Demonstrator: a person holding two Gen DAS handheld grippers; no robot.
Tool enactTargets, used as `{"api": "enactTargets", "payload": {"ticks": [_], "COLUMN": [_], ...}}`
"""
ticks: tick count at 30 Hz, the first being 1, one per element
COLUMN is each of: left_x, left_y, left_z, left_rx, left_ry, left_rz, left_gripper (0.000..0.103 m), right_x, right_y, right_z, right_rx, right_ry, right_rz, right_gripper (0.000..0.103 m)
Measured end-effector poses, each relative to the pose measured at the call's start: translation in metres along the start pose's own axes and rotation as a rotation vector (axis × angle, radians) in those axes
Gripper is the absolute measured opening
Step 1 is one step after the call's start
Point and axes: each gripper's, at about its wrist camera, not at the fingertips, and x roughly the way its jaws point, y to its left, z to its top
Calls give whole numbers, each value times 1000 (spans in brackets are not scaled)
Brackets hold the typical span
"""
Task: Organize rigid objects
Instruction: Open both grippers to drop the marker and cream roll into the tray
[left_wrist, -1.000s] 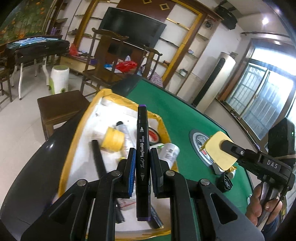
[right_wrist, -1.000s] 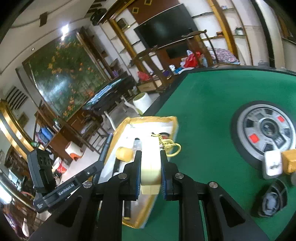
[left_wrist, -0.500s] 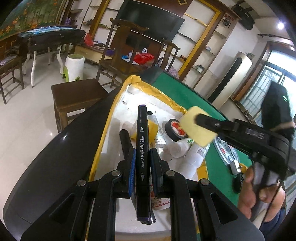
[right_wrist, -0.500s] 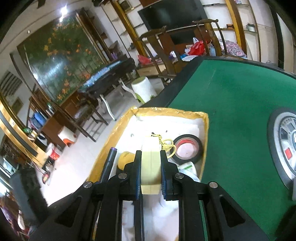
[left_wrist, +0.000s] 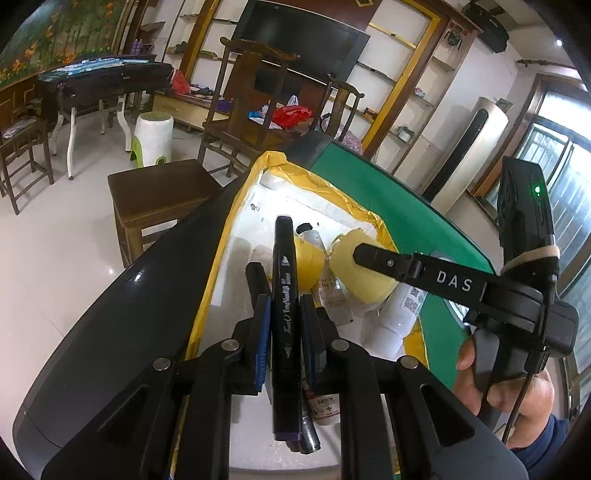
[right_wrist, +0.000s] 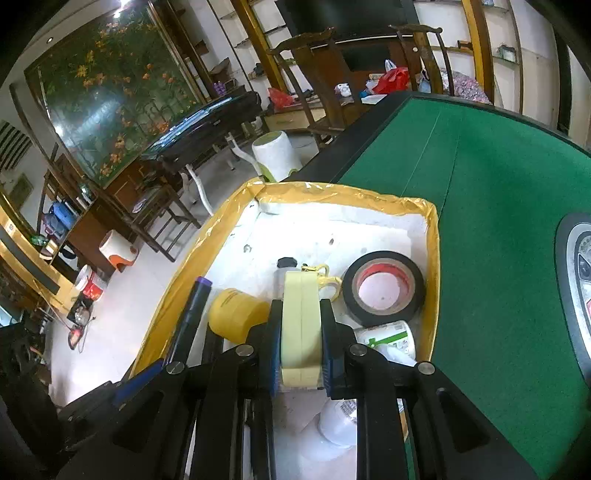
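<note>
Two hand-held grippers, both loaded, over the white yellow-rimmed box (right_wrist: 431, 236) at frame centre. Left hand-held gripper (left_wrist: 283, 334) clamped on one black marker (left_wrist: 283, 295); right hand-held gripper (right_wrist: 300, 345) clamped on one pale yellow flat case (right_wrist: 299, 325), seen centre-right in the left view. Step judged: carry-to-box, release pending. Next move calls for lowering into free floor space and parting the jaws without jostling contents. Count in box: one black tape roll (right_wrist: 384, 288), one yellow roll (right_wrist: 236, 314), at least two white bottles (right_wrist: 391, 336). Green tabletop (right_wrist: 498, 221) right of box.
</note>
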Motion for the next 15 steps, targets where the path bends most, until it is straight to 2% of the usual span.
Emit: {"api": "enactTargets", "payload": {"ticks": [4, 5, 6, 7, 9, 15], "left_x": [-1, -2, -3, -4, -11, -22], "left_y": [0, 1, 2, 2, 1, -7], "left_z": [2, 2, 3, 3, 3, 4], "left_rx": [2, -8, -15, -21, -18, 3], "left_ry": [7, 12, 14, 11, -16, -27], "left_rz": [-4, -16, -20, -23, -32, -52], "left_gripper": [17, 27, 44, 50, 53, 53], "right_x": [-2, -3, -4, -6, -12, -37], "right_y": [-1, 0, 2, 5, 7, 10], "right_z": [-1, 0, 0, 0, 0, -7], "right_rx": [-1, -5, -10, -15, -23, -34], "right_ry": [17, 15, 8, 3, -16, -61], "right_rz": [16, 14, 16, 15, 10, 32], "right_gripper": [16, 18, 21, 23, 28, 29]}}
